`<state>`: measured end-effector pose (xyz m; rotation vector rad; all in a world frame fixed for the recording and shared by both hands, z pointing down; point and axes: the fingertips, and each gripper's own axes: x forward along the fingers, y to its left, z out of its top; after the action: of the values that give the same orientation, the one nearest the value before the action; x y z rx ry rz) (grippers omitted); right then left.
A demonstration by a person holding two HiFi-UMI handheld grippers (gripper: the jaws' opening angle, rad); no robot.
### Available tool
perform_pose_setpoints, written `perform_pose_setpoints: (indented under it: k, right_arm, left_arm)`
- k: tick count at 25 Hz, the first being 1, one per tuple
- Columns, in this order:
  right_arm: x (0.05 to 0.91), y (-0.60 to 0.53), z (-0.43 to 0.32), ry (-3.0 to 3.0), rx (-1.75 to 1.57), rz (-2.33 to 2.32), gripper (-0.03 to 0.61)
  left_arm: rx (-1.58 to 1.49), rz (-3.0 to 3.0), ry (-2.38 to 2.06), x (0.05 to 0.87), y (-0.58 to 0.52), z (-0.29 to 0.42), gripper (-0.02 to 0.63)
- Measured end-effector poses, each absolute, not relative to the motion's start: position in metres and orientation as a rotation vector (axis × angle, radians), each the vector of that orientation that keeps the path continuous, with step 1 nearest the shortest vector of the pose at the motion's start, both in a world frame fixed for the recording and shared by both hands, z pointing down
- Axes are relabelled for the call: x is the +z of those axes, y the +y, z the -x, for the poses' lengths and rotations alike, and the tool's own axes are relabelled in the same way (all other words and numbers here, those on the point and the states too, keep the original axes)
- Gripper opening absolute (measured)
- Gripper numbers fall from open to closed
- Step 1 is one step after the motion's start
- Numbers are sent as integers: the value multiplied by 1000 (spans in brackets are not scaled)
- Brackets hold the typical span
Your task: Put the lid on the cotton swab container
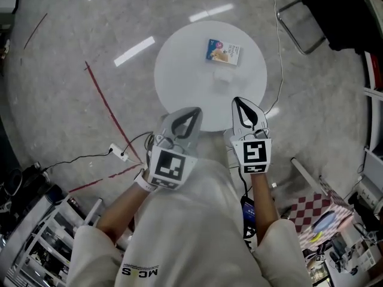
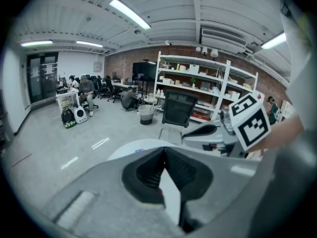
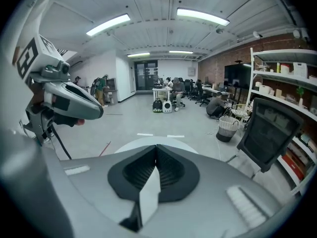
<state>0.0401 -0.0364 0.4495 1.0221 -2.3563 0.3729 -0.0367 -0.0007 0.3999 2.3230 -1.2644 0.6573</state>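
Observation:
On the round white table [image 1: 179, 70] lies a small blue-and-yellow cotton swab container [image 1: 223, 52], and just in front of it a pale, hard-to-make-out piece [image 1: 222, 75]. Both grippers hover over the table's near edge, well short of these. My left gripper [image 1: 196, 110] is shut with nothing in it, its jaws meeting at the tip [image 2: 163, 150]. My right gripper [image 1: 239, 100] is likewise shut and empty [image 3: 156, 148]. In both gripper views only a sliver of the table [image 2: 126, 150] [image 3: 148, 142] shows past the jaws, and the container is hidden.
A black chair [image 1: 335, 11] stands beyond the table at the top right. Red tape lines [image 1: 105, 103], cables and a power strip [image 1: 119, 154] lie on the floor at the left. Shelves [image 2: 198, 83] and an office chair [image 3: 270, 128] stand farther off.

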Motion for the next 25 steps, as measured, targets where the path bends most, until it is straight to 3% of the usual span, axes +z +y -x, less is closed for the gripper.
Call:
perform_pose_setpoints:
  k: [25]
  right_arm:
    - [293,55,-70,-2576,232,-1065,-2]
  left_arm:
    - [467,-2433,-1470,273,57,37,0]
